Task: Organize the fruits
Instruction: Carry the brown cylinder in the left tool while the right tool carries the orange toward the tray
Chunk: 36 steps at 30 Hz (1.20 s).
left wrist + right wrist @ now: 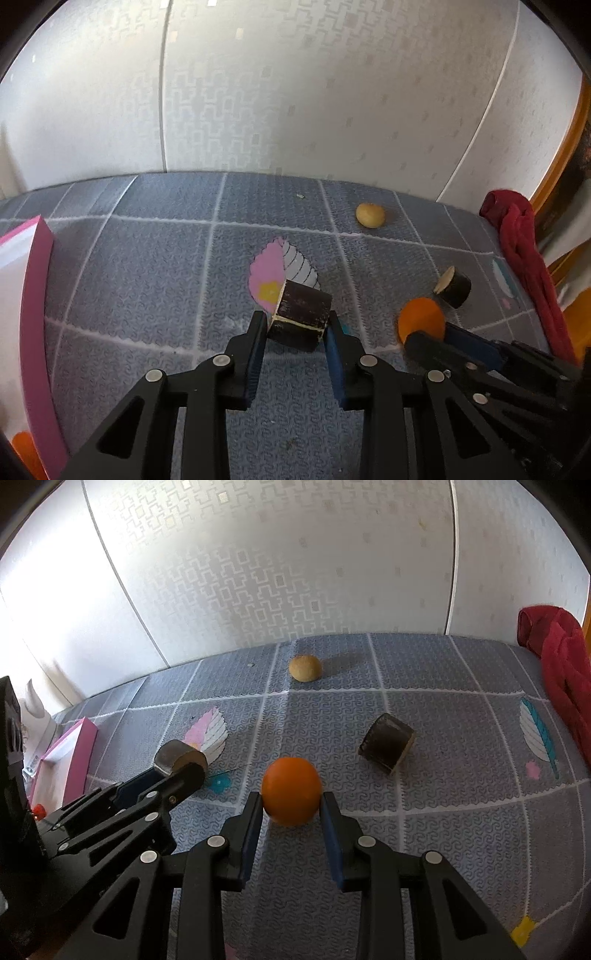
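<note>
My left gripper [297, 320] is shut on a dark cylinder piece [303, 308] with pale cut ends, just above the grey patterned mat [147, 280]. In the right wrist view that piece [173, 757] sits at the left gripper's tip [183, 771]. My right gripper [291, 805] is shut on a round orange [291, 794], both pads against its sides. The orange [421, 317] also shows low on the right in the left wrist view, at the right gripper's tip [424, 338]. A second dark cylinder piece [386, 747] [454, 287] lies on the mat, beyond the right gripper.
A small yellow-brown round fruit [305, 668] [370, 215] lies far back near the wall. A pink-edged box [37, 295] [74, 760] stands at the left with something orange in it. A red cloth [524, 266] [565, 672] lies along the mat's right edge.
</note>
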Motion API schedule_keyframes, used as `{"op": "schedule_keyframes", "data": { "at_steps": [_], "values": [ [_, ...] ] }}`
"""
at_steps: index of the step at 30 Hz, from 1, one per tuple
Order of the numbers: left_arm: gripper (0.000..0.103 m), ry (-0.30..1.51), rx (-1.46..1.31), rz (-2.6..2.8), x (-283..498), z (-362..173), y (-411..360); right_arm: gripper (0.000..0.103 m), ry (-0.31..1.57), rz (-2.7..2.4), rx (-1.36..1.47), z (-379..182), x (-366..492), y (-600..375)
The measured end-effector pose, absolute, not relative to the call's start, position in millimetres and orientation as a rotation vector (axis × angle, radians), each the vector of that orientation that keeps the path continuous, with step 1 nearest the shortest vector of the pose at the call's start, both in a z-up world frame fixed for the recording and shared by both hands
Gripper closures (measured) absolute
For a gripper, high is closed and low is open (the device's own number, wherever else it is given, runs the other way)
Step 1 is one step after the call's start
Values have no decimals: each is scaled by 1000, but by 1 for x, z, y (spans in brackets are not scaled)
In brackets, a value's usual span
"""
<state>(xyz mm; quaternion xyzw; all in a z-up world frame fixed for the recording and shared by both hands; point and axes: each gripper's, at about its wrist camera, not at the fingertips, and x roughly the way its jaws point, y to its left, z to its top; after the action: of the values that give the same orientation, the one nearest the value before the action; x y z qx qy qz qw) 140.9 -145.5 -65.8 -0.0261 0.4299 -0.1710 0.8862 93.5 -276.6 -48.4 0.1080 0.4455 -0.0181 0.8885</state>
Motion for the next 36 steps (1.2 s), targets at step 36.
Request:
{"op": "schedule_keyframes", "data": {
  "at_steps": [36],
  "values": [
    [76, 895, -38, -175, 86, -62, -110, 71, 945, -9, 85, -49, 63, -234]
  ]
}}
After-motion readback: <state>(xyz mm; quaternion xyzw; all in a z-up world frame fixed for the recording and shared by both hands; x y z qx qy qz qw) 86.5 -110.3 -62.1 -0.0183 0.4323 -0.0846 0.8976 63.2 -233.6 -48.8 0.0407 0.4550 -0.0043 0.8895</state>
